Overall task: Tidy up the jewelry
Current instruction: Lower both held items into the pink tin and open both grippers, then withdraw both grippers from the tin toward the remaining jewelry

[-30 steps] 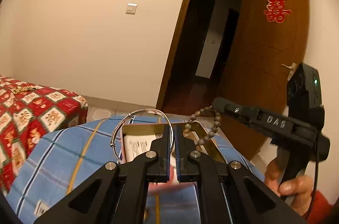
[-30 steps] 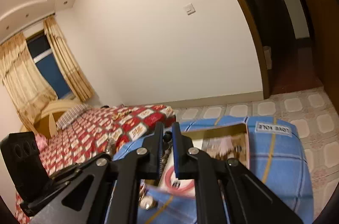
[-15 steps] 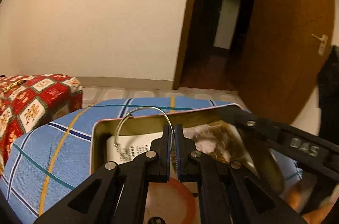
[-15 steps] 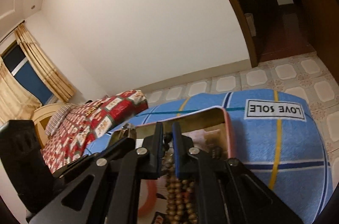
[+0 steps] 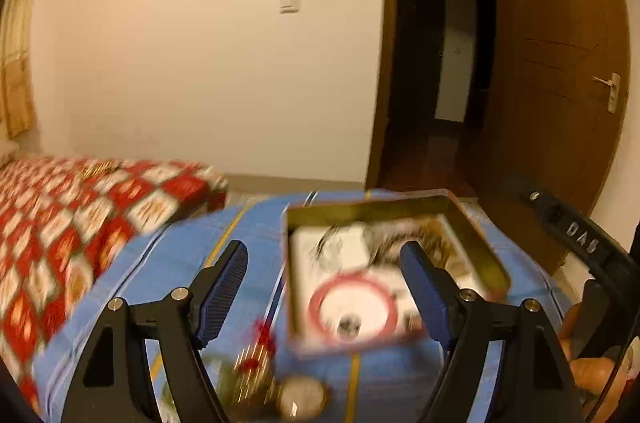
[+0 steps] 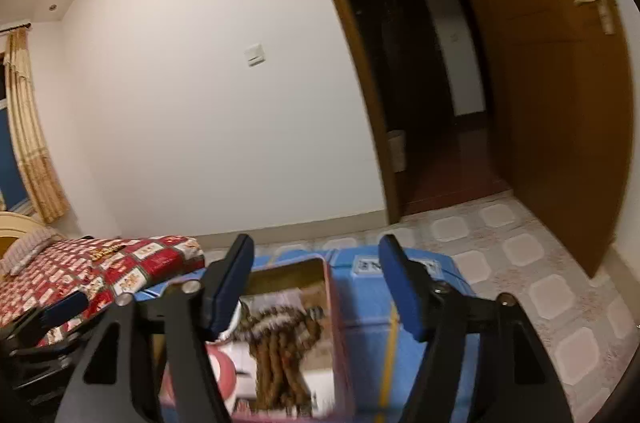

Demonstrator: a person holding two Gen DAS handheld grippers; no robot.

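Observation:
An open tin box (image 5: 482, 243) stands on a blue checked cloth (image 5: 168, 263). In it lie a blurred silver bangle (image 5: 340, 239) and a brown bead string (image 6: 280, 335). My left gripper (image 5: 324, 263) hangs over the tin's near left part, its jaws opening, with nothing pressed between the pads. My right gripper (image 6: 318, 283) stands just above the bead string, jaws opening as well, and the beads lie loose in the tin (image 6: 329, 287) below it. The right gripper's body (image 5: 580, 243) shows at the right edge of the left wrist view.
More jewelry lies on the cloth in front of the tin: a red and gold piece (image 5: 256, 347) and a round gold piece (image 5: 300, 399). A bed with a red patterned quilt (image 5: 80, 215) stands to the left. An open wooden door (image 6: 560, 103) and tiled floor (image 6: 520, 263) lie beyond.
Both grippers were shut, the left on the silver bangle and the right on the bead string. Both now stand open, and the bangle and beads lie in the tin.

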